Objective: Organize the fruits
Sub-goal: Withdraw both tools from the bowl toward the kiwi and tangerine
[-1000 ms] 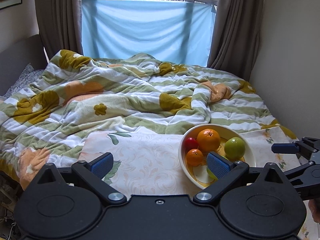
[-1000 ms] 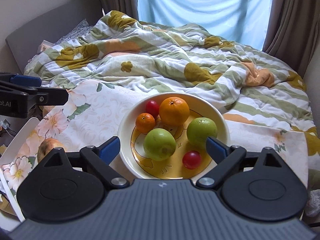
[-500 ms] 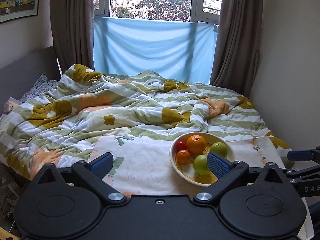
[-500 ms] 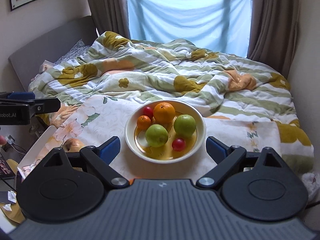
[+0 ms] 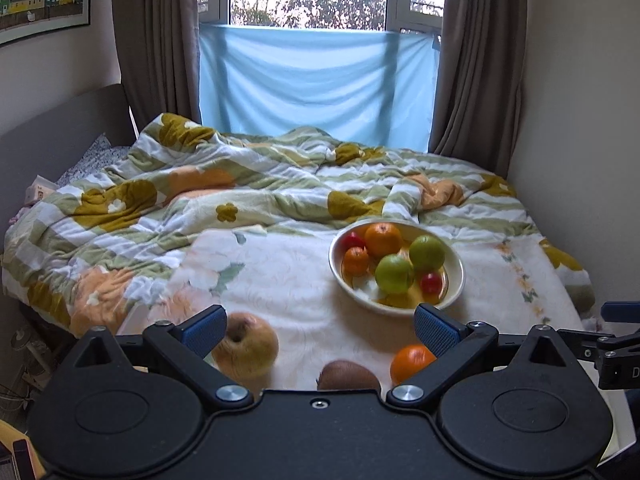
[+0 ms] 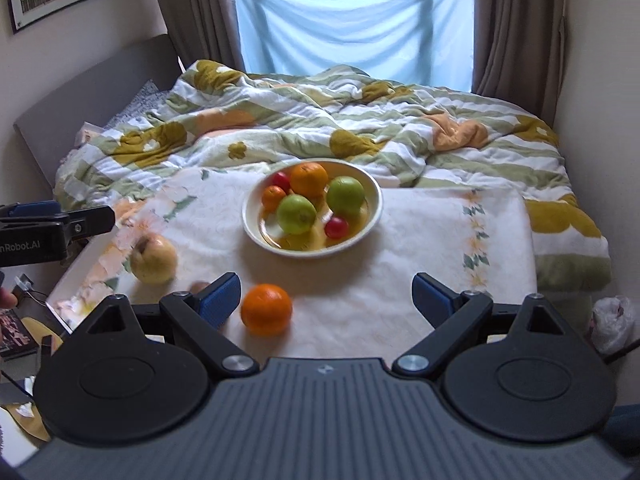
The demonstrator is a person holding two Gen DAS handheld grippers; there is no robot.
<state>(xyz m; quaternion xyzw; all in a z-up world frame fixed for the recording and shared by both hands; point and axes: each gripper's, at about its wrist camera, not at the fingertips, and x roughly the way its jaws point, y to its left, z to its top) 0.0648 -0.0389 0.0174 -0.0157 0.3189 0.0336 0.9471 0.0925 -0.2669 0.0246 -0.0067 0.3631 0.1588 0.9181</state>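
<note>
Pulling back, loose orange (image 6: 266, 309) newly visible

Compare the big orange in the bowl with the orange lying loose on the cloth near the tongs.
Place: the large round orange in the bowl sits at the far side of the cream ceramic bowl; the loose round orange on the cloth lies alone on the white floral cloth.
Neighbours: the bowl orange is packed against other fruit; the loose one touches nothing.
Reach: the loose one lies close to the tongs, the bowl one farther off.
Shared: both round, bright orange.
</note>
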